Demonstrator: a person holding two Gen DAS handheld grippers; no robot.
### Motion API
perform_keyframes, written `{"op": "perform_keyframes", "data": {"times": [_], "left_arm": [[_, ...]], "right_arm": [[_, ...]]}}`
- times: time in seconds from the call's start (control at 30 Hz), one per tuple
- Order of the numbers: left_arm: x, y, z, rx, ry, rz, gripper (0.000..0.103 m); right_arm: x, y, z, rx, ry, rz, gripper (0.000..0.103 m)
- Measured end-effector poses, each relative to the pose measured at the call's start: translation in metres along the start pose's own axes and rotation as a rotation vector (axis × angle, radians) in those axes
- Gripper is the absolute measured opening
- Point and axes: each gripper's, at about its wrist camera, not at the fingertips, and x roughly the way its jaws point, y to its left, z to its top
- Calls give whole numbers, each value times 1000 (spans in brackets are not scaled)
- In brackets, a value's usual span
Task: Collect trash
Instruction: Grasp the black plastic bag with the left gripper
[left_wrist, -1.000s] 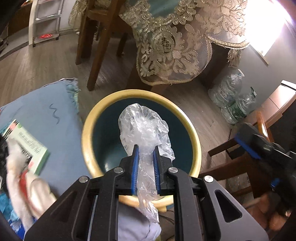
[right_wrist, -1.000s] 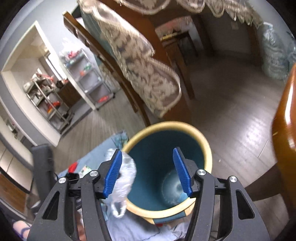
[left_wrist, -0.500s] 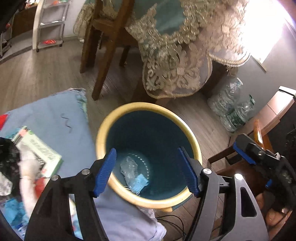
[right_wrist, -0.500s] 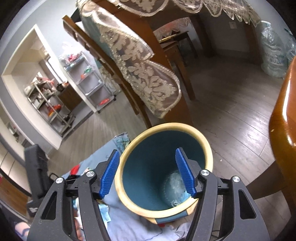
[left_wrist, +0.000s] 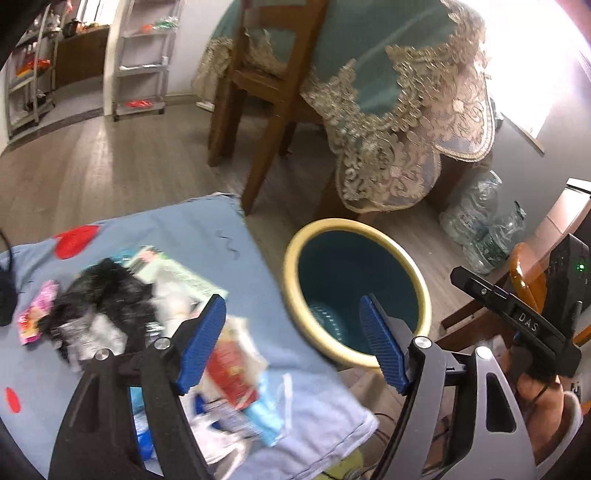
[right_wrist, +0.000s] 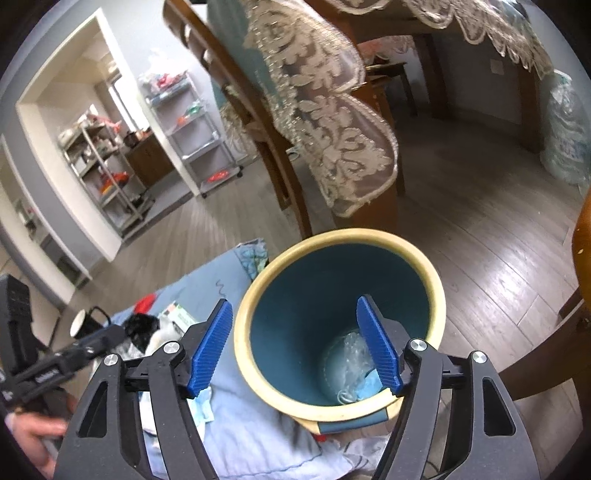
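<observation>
A teal trash bin with a cream rim (left_wrist: 421, 291) (right_wrist: 436, 280) stands on the floor beside a blue cloth (left_wrist: 229, 243). A clear plastic bag (right_wrist: 351, 354) and a blue mask (right_wrist: 369, 386) lie at the bin's bottom. My left gripper (left_wrist: 293, 341) is open and empty over the cloth's right edge, left of the bin. Below it lies a trash pile: a red wrapper (left_wrist: 231, 367), a black item (left_wrist: 107, 288), a green-white packet (left_wrist: 177, 273), a pink wrapper (left_wrist: 37, 314). My right gripper (right_wrist: 295, 343) is open and empty above the bin's near rim.
A wooden chair (left_wrist: 266, 85) and a table with a lace cloth (left_wrist: 406, 122) stand behind the bin. Plastic water bottles (left_wrist: 480, 229) sit on the floor at right. Metal shelves (left_wrist: 140, 62) stand at the back. A brown chair (right_wrist: 581, 258) is close on the right.
My left gripper opened and dropped the clear plastic bag into the bin, then swung left over the trash pile on the cloth. My right gripper stayed open above the bin.
</observation>
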Motion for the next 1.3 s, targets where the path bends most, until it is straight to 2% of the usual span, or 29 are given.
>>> {"op": "perform_keyframes", "data": {"times": [0.23,0.47,0.67,0.83,0.87,0.97,1.07,1.1,1.3], "left_arm": [[-30,51,-15,-53,-19,96,75],[-43,104,-24,-116,-19,197,75],[-28,144,-12,-152,13,265,75],[0,159,-13,-151,86,266,73],[6,159,-14,-142,102,265,71],[23,158,-18,-103,162,289,51],[28,160,-22,-118,190,298,19],[27,161,-23,-126,191,298,16],[2,154,-22,-138,149,285,16]], "right_arm": [[5,15,-9,-52,27,7,73],[13,37,-16,-103,56,33,74],[20,61,-20,-150,83,59,74],[25,75,-26,-191,102,66,74],[26,76,-27,-194,108,66,74],[29,82,-29,-204,118,73,74],[30,90,-32,-232,127,82,74],[31,93,-33,-239,129,84,74],[35,120,-41,-297,154,133,74]]}}
